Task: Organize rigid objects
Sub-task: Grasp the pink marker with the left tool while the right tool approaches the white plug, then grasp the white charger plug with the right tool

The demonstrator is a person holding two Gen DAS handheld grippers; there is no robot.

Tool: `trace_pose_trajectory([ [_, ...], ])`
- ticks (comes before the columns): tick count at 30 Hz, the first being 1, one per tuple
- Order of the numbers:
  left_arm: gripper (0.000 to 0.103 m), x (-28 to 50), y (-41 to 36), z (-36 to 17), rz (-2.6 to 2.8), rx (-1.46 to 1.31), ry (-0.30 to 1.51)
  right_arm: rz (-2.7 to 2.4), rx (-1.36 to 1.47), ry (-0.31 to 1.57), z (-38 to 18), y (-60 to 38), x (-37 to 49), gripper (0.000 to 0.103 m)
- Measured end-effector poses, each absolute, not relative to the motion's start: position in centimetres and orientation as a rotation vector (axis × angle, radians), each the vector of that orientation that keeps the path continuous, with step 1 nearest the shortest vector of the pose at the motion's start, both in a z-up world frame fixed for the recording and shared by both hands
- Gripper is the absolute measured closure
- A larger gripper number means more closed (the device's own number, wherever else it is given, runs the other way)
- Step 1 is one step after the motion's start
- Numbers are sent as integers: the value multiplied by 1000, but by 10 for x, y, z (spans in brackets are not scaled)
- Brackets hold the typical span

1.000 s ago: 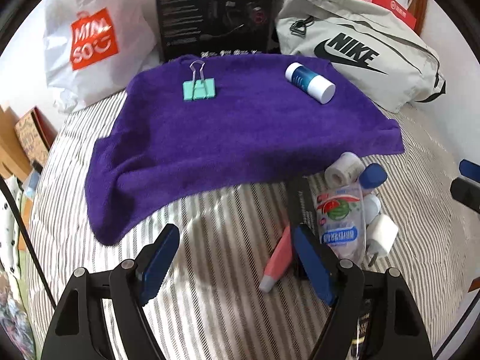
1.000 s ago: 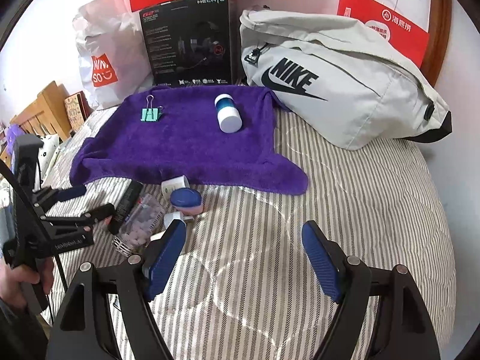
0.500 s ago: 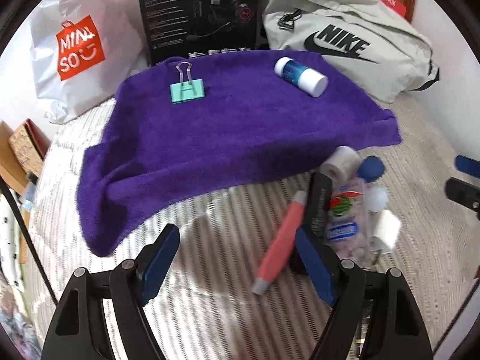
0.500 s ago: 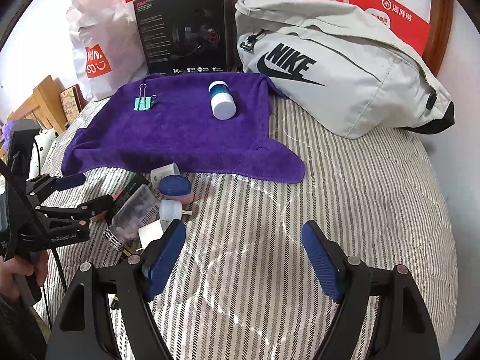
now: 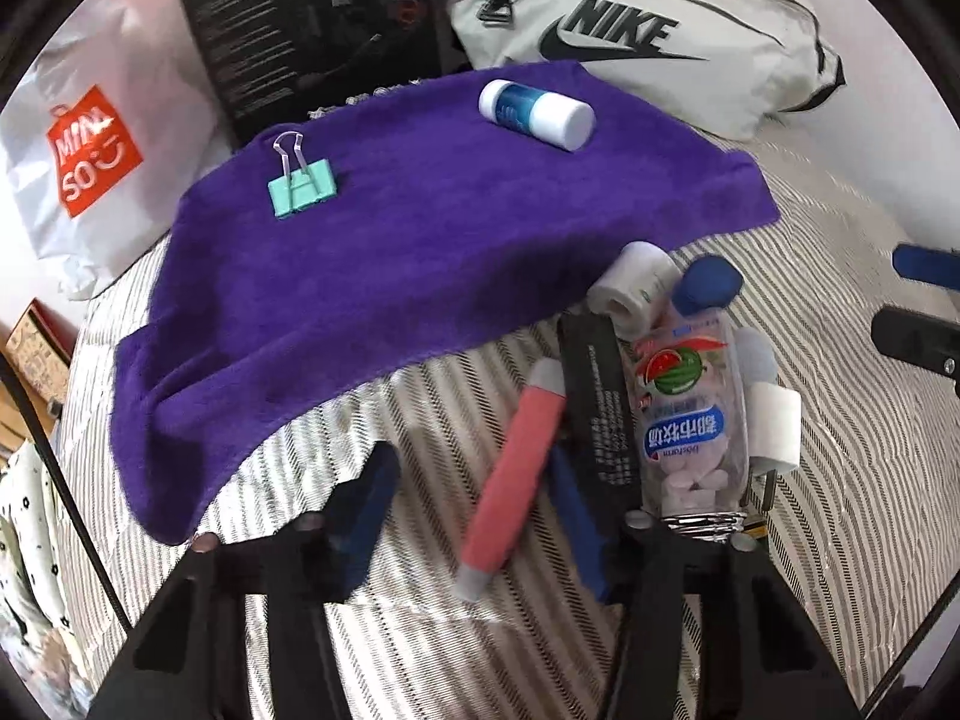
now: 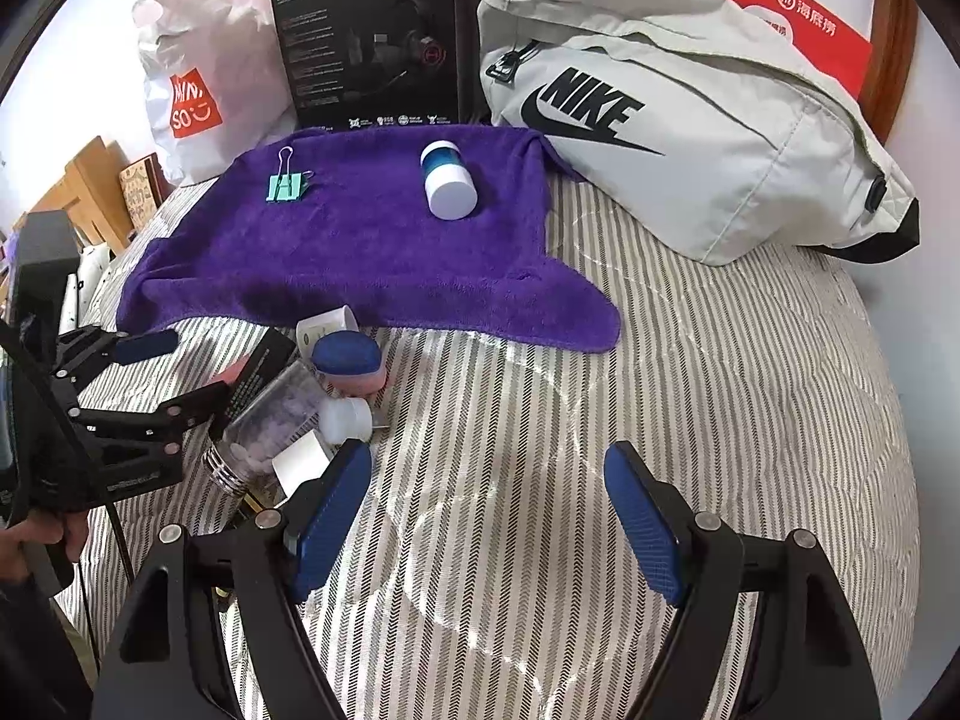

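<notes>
The left gripper has just been narrowing its jaws around the pink tube, which has swung closer between them; the right pad sits at the tube, the left pad still apart, so no grasp yet. The tube lies on the striped bed just below the purple towel, against a black box and a clear candy bottle. On the towel rest a green binder clip and a white bottle. The right gripper hovers released, empty.
</notes>
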State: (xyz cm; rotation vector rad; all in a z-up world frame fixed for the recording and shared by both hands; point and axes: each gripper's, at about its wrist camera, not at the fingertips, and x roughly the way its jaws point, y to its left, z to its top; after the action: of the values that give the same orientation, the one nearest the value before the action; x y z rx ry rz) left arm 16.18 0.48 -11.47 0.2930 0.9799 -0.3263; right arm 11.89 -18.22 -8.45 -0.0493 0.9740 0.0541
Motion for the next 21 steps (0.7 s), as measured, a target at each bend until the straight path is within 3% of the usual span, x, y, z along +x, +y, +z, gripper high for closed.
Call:
trace_pose_trajectory([
  [2,62,161,3,-115,-339,295,975,56,-50,977,-86,-182,119,24],
  [5,85,161,1,-115,-378,263,984,73,-33,980,-89,-184,120,24],
  [21,85,157,56,-113,-232,109,971,285,-98,1035,-124,-125,125,26],
])
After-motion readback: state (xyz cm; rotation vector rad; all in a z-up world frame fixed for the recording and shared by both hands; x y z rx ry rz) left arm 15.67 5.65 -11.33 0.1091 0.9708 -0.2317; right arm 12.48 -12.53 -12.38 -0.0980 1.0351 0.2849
